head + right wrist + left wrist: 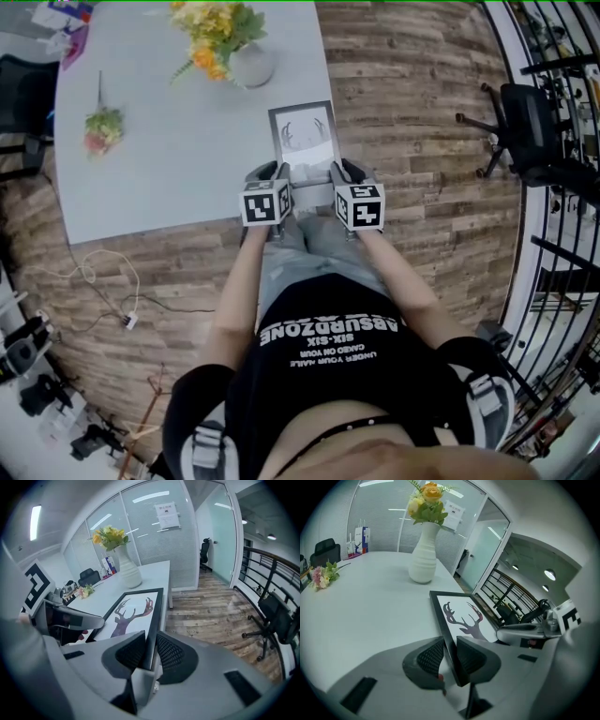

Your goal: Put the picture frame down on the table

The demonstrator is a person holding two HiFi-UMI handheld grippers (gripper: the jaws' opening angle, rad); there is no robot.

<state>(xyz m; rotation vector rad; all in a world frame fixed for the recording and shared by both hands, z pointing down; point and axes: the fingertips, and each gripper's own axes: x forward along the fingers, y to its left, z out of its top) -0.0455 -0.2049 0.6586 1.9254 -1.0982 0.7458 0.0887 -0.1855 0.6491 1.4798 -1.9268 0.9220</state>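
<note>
A black picture frame (303,139) with a deer-antler print is held over the near right corner of the pale table (169,169). My left gripper (274,178) is shut on the frame's left edge (449,634), and my right gripper (337,176) is shut on its right edge (152,630). The frame (464,618) tilts with its far end toward the table; whether that end touches the top I cannot tell. In the right gripper view the print (133,613) faces up, with the left gripper (70,618) on the other side.
A white vase with yellow and orange flowers (246,56) stands beyond the frame. A small pink bouquet (101,127) lies at the table's left. A black office chair (520,122) stands on the wooden floor at the right. Cables (103,281) lie on the floor at the left.
</note>
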